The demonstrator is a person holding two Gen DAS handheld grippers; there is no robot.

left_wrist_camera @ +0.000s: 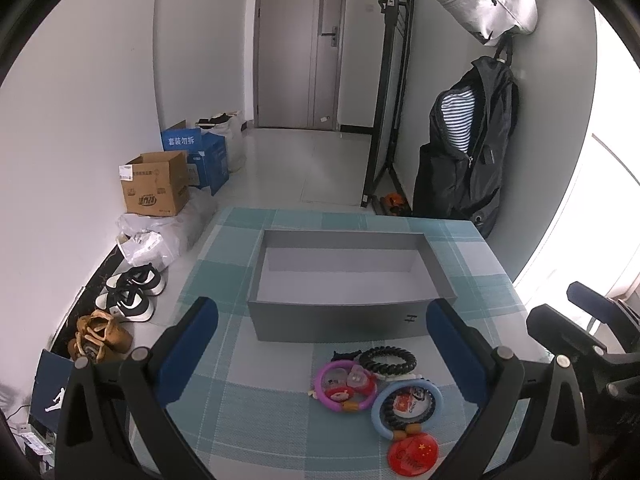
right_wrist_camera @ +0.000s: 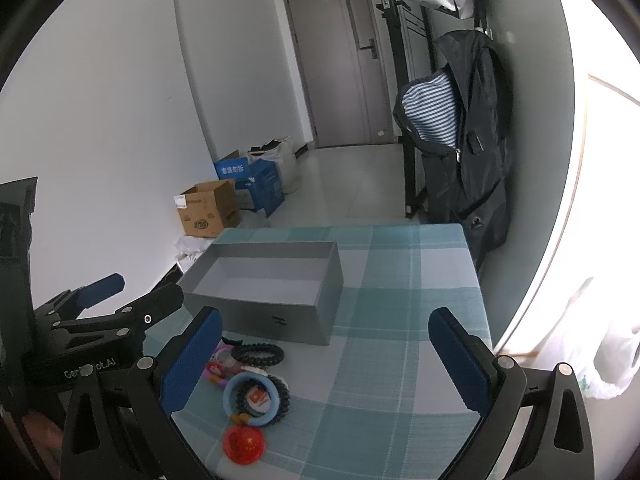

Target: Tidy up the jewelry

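An empty grey box point(left_wrist_camera: 344, 276) point(right_wrist_camera: 264, 280) stands open on the checked tablecloth point(left_wrist_camera: 248, 380) point(right_wrist_camera: 400, 320). In front of it lies a small heap: a purple ring point(left_wrist_camera: 320, 390), a light blue ring point(left_wrist_camera: 378, 420) point(right_wrist_camera: 229, 394), a black coil hair tie point(left_wrist_camera: 387, 361) point(right_wrist_camera: 258, 353) and a red round badge point(left_wrist_camera: 414, 453) point(right_wrist_camera: 244, 445). My left gripper point(left_wrist_camera: 322, 348) is open, hovering just short of the heap. My right gripper point(right_wrist_camera: 326, 356) is open too, with the heap at its left finger. Each gripper shows at the edge of the other's view.
Cardboard boxes point(left_wrist_camera: 156, 188) and several shoes point(left_wrist_camera: 132, 296) sit on the floor left of the table. A dark jacket point(left_wrist_camera: 464, 152) hangs on the wall at the right, beside a black rack point(left_wrist_camera: 390, 92). A white plastic bag point(right_wrist_camera: 604, 344) hangs at the right.
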